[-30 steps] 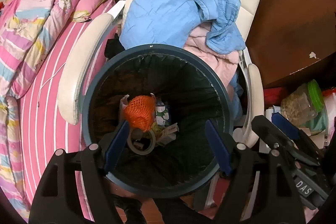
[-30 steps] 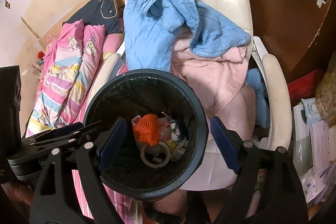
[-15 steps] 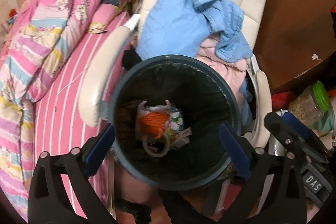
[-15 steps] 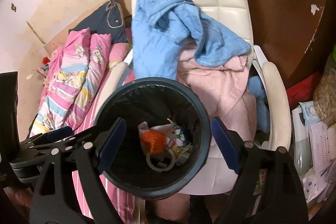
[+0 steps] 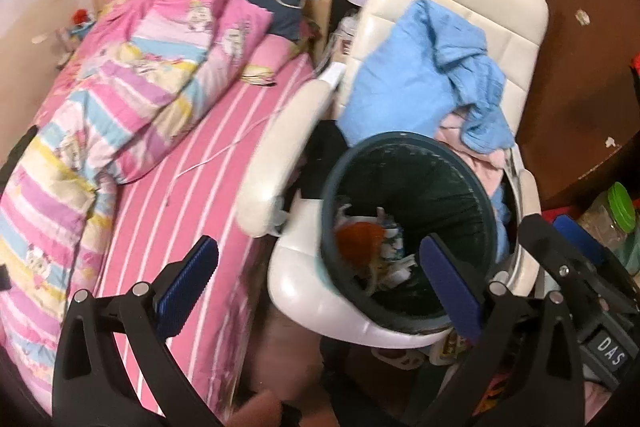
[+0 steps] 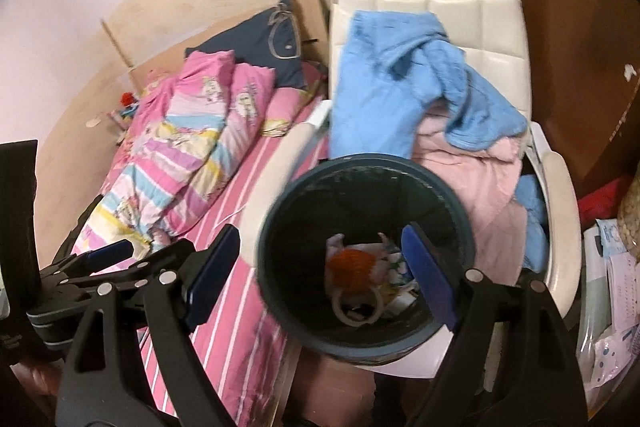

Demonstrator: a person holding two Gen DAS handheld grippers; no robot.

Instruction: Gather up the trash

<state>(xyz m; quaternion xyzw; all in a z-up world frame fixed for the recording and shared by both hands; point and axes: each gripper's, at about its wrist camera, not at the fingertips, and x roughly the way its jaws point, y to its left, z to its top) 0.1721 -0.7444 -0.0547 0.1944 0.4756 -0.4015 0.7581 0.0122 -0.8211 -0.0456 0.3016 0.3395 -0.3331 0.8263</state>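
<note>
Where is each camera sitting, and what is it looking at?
Left wrist: on the left gripper, looking down at the trash bin on the white chair; its open fingers show.
Right wrist: on the right gripper, looking down at the bin; its open fingers show.
Both see bin, chair, blue cloth.

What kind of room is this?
Most likely a bedroom, probably a child's: a bed with a cartoon-print quilt, a white chair piled with clothes, and a trash bin.
</note>
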